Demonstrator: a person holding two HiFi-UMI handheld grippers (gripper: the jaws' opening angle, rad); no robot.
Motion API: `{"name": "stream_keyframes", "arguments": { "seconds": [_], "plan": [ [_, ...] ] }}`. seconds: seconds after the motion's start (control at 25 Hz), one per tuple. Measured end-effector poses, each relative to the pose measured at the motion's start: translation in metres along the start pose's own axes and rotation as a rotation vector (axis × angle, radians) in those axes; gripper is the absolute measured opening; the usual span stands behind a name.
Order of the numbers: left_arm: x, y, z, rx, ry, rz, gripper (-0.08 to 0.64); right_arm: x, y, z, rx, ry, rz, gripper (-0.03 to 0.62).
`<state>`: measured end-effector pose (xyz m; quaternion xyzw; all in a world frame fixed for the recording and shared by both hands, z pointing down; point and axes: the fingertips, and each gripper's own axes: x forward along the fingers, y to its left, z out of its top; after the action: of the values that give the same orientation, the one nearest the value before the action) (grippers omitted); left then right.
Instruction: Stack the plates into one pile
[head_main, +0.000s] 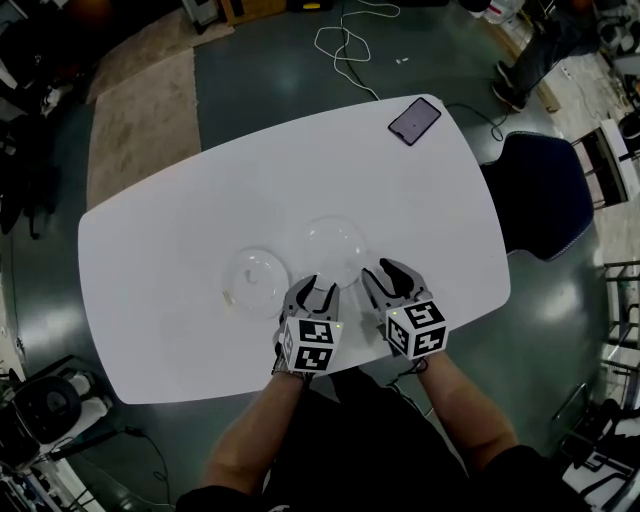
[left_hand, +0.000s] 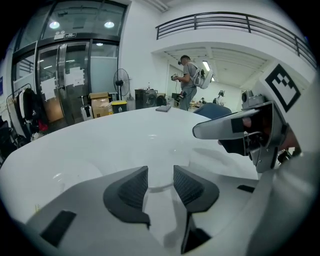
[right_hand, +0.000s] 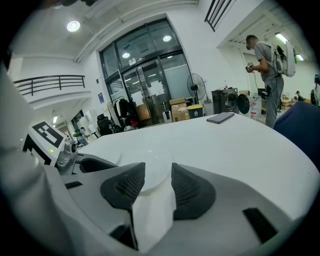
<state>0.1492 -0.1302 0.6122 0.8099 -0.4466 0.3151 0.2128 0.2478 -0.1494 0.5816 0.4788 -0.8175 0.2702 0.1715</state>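
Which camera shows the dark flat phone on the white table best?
The head view: it looks down on the whole dark flat rectangular phone near the white oval table's far corner. The right gripper view shows it edge-on, a thin slab. The left gripper view shows only a tiny dark sliver.

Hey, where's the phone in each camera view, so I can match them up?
Head view: the phone lies at the far right corner of the white table, upper middle of the picture.
Left gripper view: small and dark on the table's far edge, just above centre.
Right gripper view: on the far edge, right of centre.
Shared landmark: the blue chair, to the phone's right in all three.
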Motion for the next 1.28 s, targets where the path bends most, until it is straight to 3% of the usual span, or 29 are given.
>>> {"name": "stream_keyframes", "arguments": {
  "seconds": [0.88, 1.28],
  "plan": [
    [0.000, 0.003, -0.008, -0.016, -0.006, 0.009, 0.170, 0.040, -0.005, -0.007, 0.220, 0.085, 0.063, 0.181],
    [0.001, 0.004, -0.010, -0.016, -0.016, 0.000, 0.170, 0.058, 0.002, -0.006, 0.231, 0.178, 0.102, 0.179]
  ]
}}
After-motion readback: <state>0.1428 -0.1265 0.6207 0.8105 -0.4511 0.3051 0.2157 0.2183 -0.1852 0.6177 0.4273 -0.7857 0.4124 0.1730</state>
